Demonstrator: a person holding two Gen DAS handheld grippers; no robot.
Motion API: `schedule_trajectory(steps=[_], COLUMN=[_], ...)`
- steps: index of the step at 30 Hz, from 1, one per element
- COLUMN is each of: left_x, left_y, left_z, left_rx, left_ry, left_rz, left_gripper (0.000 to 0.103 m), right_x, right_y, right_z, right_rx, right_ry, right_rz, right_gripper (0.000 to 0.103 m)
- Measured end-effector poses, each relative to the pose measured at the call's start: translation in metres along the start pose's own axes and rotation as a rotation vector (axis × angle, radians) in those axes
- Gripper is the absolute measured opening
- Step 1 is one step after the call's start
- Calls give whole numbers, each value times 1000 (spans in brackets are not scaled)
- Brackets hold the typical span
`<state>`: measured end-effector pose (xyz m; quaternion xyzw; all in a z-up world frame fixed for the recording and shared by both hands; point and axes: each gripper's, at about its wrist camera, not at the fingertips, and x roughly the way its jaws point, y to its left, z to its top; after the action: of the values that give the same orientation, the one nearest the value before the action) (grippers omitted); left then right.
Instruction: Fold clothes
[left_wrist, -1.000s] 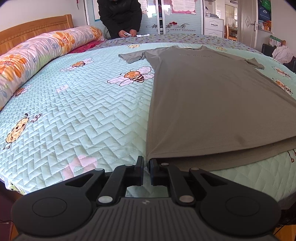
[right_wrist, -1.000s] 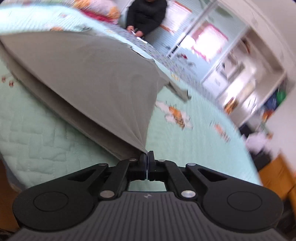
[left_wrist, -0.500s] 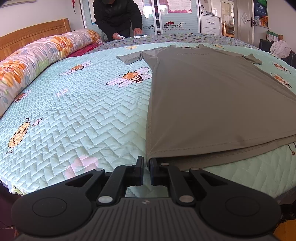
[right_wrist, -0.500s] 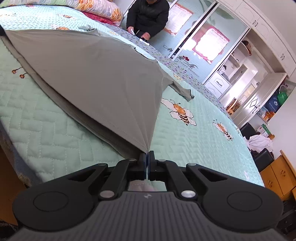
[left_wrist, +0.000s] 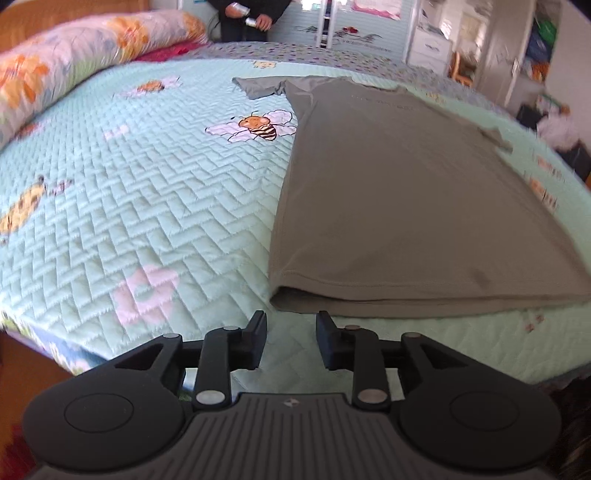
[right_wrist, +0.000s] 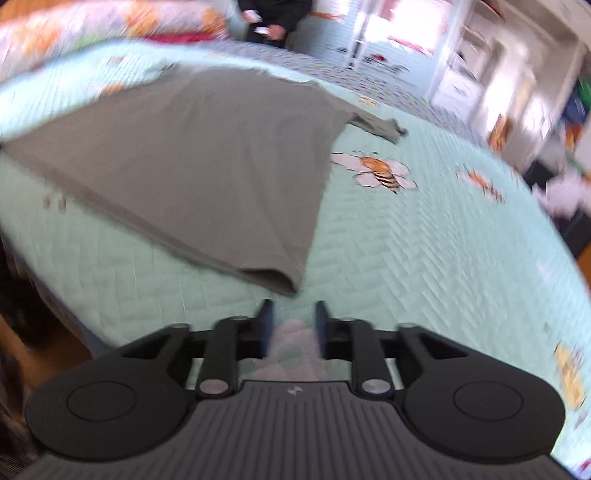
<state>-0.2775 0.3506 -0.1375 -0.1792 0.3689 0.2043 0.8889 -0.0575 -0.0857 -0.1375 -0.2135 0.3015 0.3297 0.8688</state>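
Gray shirt (left_wrist: 399, 192) lies flat on the bed (left_wrist: 140, 206), on a green quilt with bees, and its bottom edge is near the bed's edge. From the left claw (left_wrist: 290, 341), the shirt's near corner is just ahead at 12 o'clock, not touching, and the claw is wide open with nothing in it. The right claw (right_wrist: 291, 330) is open and empty too, with the shirt's other bottom corner just ahead at 12 o'clock.

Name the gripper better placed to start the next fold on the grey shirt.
Left, narrowly. The left gripper is open just short of the grey shirt, squarely facing its hem corner; the right gripper, also open, sits slightly off its corner.
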Motion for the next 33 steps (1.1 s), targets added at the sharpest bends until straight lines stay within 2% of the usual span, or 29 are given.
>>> schedule_trajectory(steps=[2,5,10,13,15,16,17,18,22,25,27,29,31,33], left_x=[-8,-8,14,25,40,48,53,54,49,48,48,48,52,58], left_y=[6,9,17,6,-10,-16,-20,-22,-25,-26,-26,-26,-27,-27], left_z=[6,21,41,44,40,36,29,21,17,22,25,29,29,21], left_rx=[-91,-177,-322,-287,-197,-168,-160,-157,-143,-165,-180,-195,-207,-216], left_ry=[-35,-80,-77,-93,-40,8,32,32,27,13,3,-7,3,29], left_rz=[-61,-99,-143,-182,-218,-227,-230,-234,-240,-236,-234,-232,-225,-231], left_gripper=[31,36,38,39,40,40,40,40,40,40,41,47,49,49], right_x=[-9,-10,11,30,43,48,48,49,36,30,27,27,36,49], right_y=[-7,-14,-20,-21,-20,-19,-18,-17,-24,-34,-40,-44,-46,-44], right_z=[5,19,39,37,30,23,15,8,-4,2,11,20,27,23], right_rx=[80,200,434,546,590,589,576,562,588,650,677,696,715,752], right_ry=[-34,-88,-139,-122,-80,-40,-14,13,78,77,17,-43,-82,-57], right_rz=[24,79,308,377,378,348,319,290,281,320,346,368,396,416], right_gripper=[29,35,36,36,36,36,32,16,14,20,24,30,42,47])
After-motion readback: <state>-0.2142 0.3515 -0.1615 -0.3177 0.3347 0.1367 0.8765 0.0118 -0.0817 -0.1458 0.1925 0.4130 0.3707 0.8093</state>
